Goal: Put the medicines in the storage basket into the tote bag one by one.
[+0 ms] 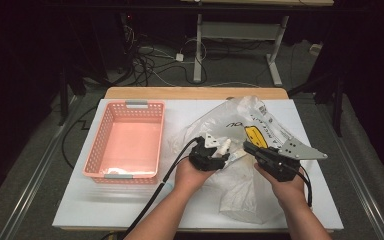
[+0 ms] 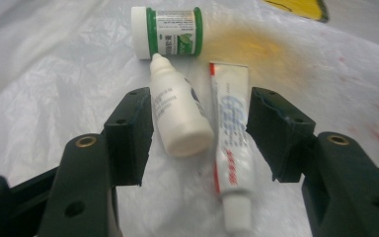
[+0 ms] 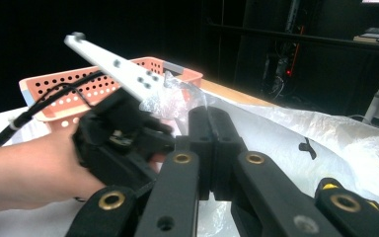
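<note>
Between the parted jaws of my left gripper lie a white dropper bottle and a white tube with red and blue print, side by side on a clear plastic bag. The pads do not press on either. A white jar with a green label lies on its side just beyond them. In the high view the left gripper sits on the crumpled bag at mid-table. My right gripper is shut, pinching a bunched edge of the bag, close to the right of the left one.
A pink perforated basket stands on the left of the white table top, with nothing seen in it. A yellow printed patch shows on the bag. Beyond the far edge are a dark floor, cables and a desk frame.
</note>
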